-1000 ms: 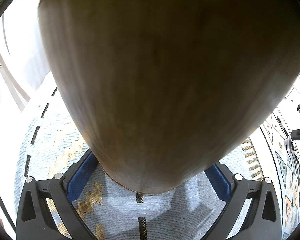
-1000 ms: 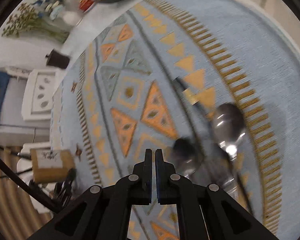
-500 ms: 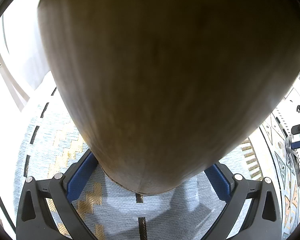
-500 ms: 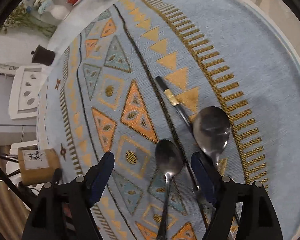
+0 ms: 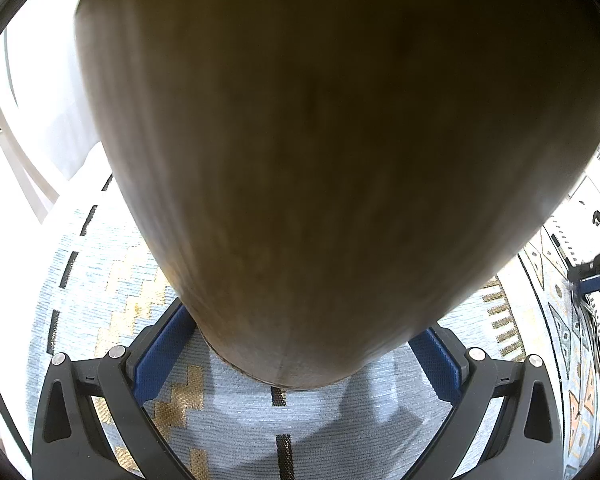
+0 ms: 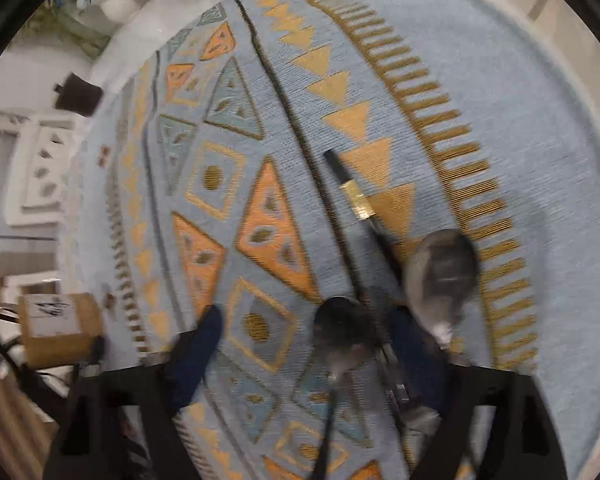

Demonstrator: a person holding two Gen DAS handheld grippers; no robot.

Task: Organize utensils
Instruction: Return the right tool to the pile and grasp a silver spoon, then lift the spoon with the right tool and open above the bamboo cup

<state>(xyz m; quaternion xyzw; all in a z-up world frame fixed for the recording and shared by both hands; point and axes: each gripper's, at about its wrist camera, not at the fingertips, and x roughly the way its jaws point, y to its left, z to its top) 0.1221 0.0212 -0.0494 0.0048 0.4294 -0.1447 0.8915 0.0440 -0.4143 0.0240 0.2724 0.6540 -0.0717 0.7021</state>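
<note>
Spoons lie side by side on the patterned blue cloth [image 6: 500, 92] that covers the surface: a small spoon [image 6: 340, 320] and, to its right, a larger spoon [image 6: 440, 272], with a dark chopstick with a gold band [image 6: 358, 200] running between them toward the far side. The right gripper [image 6: 308, 344] hangs just above them with its jaws spread wide, the small spoon's bowl and handle lying between the blue pads; the picture is blurred, so whether a pad touches metal cannot be told. This looks like the picking step, and the next move would call for lowering over one handle and closing without catching the chopstick beside it. The left gripper [image 5: 300, 360] has its jaws clamped on a wooden holder [image 5: 320, 140], which stands on the cloth and fills most of that view; presumably the utensils go into it. Only the right wrist view shows the utensils. It also shows a small brown box [image 6: 56, 328] far off to the left. The left view shows the holder's grip, and at its right edge a glimpse of the other gripper.
</note>
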